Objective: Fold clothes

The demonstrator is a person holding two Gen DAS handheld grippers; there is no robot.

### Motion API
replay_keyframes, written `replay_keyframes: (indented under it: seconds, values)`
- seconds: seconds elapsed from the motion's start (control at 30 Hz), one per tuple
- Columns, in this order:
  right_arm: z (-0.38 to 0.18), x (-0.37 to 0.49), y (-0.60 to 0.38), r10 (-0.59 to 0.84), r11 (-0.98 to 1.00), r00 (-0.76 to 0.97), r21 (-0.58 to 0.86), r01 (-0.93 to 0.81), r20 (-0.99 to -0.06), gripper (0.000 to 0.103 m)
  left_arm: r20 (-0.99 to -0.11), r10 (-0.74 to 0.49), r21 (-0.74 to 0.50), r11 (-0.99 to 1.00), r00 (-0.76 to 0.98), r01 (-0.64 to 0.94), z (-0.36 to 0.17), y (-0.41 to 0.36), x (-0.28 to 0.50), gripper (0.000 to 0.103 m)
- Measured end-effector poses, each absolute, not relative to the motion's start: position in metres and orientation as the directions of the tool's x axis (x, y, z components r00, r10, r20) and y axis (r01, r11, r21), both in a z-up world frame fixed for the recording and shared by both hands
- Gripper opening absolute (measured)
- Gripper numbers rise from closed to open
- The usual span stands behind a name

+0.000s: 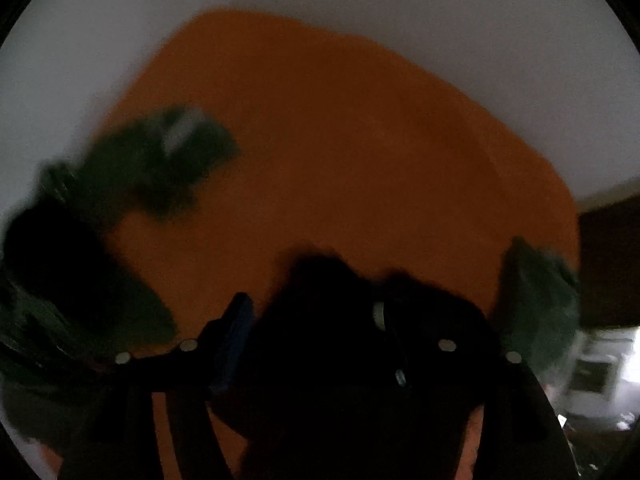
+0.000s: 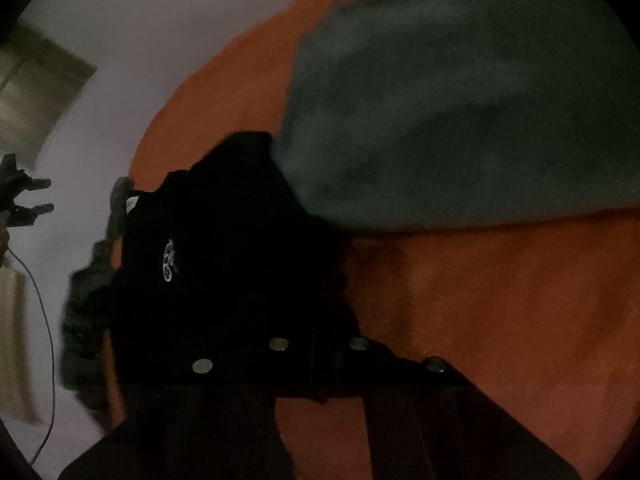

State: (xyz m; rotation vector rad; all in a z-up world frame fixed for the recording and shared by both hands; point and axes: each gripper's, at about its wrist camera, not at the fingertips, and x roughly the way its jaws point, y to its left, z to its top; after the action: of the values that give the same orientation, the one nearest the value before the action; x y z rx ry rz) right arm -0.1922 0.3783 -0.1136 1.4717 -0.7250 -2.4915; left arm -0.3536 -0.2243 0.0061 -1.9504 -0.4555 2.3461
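A black garment (image 2: 224,264) with a small white logo lies bunched over my right gripper (image 2: 318,320), which is shut on it; its fingertips are hidden in the dark cloth. Behind it a large dark green garment (image 2: 460,100) lies on the orange sheet (image 2: 500,300). The left gripper (image 2: 46,195) shows at the far left over the white surface, fingers apart with nothing between them. In the blurred left wrist view, my left gripper (image 1: 320,312) stands wide, one blue pad (image 1: 236,332) showing. Black cloth (image 1: 328,380) covers the gap, and green cloth (image 1: 168,160) lies left and right.
The orange sheet (image 1: 340,140) lies on a white surface (image 1: 360,0). A thin cable (image 2: 50,340) hangs below the left gripper. Dark furniture (image 1: 608,260) and a white unit (image 1: 592,372) stand beyond the sheet's right edge.
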Motion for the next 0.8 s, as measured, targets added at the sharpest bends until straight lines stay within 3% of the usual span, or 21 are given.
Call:
replay_keyframes:
  seconds: [0.13,0.23,0.27,0.37,0.43,0.47,0.63,0.8]
  values:
    - [-0.100,-0.152,0.295,-0.301,-0.953,-0.537,0.239,0.184,-0.788,0.001,-0.923,0.362,-0.382,-0.904,-0.134,0.190,-0.067,-0.243,-0.266,0.069]
    - [-0.097,-0.119,0.215,-0.281,-0.889,-0.509,0.021,0.457,-0.814,0.001,-0.950,0.311,-0.305,-0.922,-0.012,0.237,-0.128,-0.254,-0.203,0.069]
    - [-0.102,-0.113,0.203,-0.290,-0.869,-0.474,0.021,0.495,-0.831,0.001,-0.952,0.307,-0.297,-0.924,0.005,0.242,-0.141,-0.257,-0.187,0.069]
    - [-0.103,-0.109,0.211,-0.371,-0.871,-0.384,0.174,0.460,-0.846,0.015,-0.949,0.309,-0.312,-0.910,-0.055,0.273,-0.158,-0.268,-0.146,0.069]
    - [-0.098,-0.111,0.229,-0.394,-0.890,-0.392,0.237,0.390,-0.831,0.033,-0.934,0.323,-0.354,-0.893,-0.153,0.277,-0.153,-0.275,-0.131,0.069]
    - [-0.095,-0.112,0.241,-0.388,-0.903,-0.414,0.250,0.349,-0.823,0.035,-0.929,0.315,-0.359,-0.893,-0.194,0.270,-0.149,-0.278,-0.127,0.069]
    - [-0.100,-0.126,0.301,-0.351,-0.936,-0.458,0.299,0.184,-0.817,0.037,-0.908,0.318,-0.381,-0.898,-0.272,0.219,-0.140,-0.282,-0.136,0.069]
    - [-0.132,-0.149,0.351,-0.518,-0.802,-0.432,0.595,-0.054,-0.738,0.037,-0.876,0.401,-0.465,-0.851,-0.268,0.245,-0.139,-0.280,-0.138,0.069]
